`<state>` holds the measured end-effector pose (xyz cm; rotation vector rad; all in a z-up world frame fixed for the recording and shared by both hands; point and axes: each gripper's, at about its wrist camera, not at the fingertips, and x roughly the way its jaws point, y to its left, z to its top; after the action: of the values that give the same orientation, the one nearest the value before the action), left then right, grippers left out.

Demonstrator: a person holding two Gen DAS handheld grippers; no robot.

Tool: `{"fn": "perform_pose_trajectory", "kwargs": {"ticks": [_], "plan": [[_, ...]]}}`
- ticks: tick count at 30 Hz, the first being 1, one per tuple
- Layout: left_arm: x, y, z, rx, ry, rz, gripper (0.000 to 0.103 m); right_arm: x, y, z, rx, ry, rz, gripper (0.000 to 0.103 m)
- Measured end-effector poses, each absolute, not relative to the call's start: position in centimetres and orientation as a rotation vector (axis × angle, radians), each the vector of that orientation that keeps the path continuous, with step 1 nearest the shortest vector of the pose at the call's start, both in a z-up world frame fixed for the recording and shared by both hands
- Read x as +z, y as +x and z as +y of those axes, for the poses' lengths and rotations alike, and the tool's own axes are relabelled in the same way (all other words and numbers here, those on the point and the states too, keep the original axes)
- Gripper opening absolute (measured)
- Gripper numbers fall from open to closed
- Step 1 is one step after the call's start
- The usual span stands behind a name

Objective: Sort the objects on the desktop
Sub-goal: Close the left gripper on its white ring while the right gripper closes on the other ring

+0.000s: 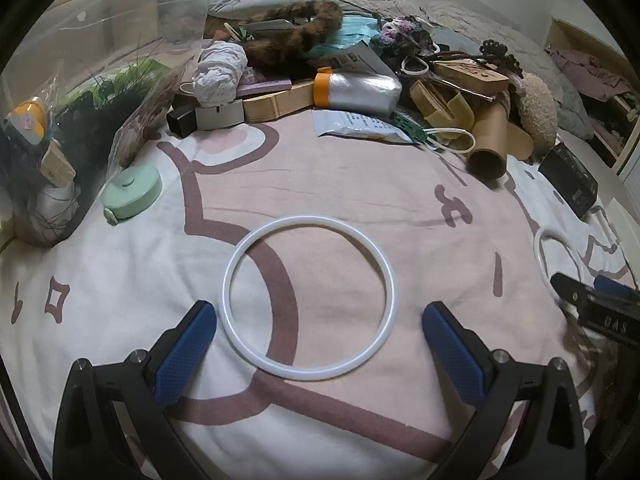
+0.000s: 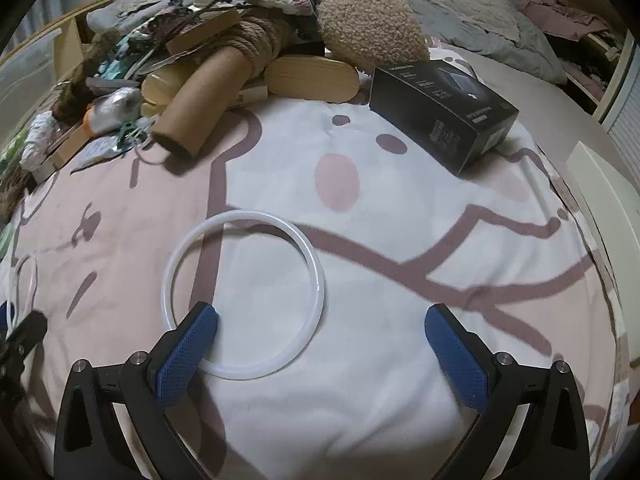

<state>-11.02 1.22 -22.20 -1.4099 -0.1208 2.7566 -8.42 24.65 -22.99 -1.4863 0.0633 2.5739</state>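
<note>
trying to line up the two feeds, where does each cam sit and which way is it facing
Left wrist: sits on the left tool, looking forward over the blanket at a white ring lying between its open blue fingers; clutter pile behind; the right tool shows at the right edge.
Right wrist: sits on the right tool, facing a second white ring, with its left finger over the rim; black box beyond.
Shared: the blanket, cardboard tube and black box.

Blanket-covered bed point(image 1: 360, 184), white ring point(image 1: 308, 298), perhaps silicone
</note>
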Motion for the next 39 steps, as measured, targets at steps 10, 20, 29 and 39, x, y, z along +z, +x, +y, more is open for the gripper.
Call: {"fn": "perform_pose_trajectory", "kwargs": {"ticks": [10, 20, 29, 39], "plan": [[-22.3, -11.1, 1.3, 2.762, -1.405, -0.113, 0.103, -21.9, -8.2, 20.6, 2.756, -1.358, 0.123, 0.103], [-22.4, -11.0, 1.2, 2.76, -1.403, -0.115, 0.103, -21.4, -12.0, 22.7, 2.815, -1.42, 0.059, 0.103], [-22.0, -11.8, -0.3, 2.817, -1.419, -0.211, 0.103, -22.2, -12.8, 23.6, 2.728, -1.426, 0.076, 0.103], [-21.9, -11.7, 0.2, 2.831, -1.409, -0.129, 0.092, -22.2, -12.9, 23.2, 2.708, -1.396, 0.024, 0.103]]}}
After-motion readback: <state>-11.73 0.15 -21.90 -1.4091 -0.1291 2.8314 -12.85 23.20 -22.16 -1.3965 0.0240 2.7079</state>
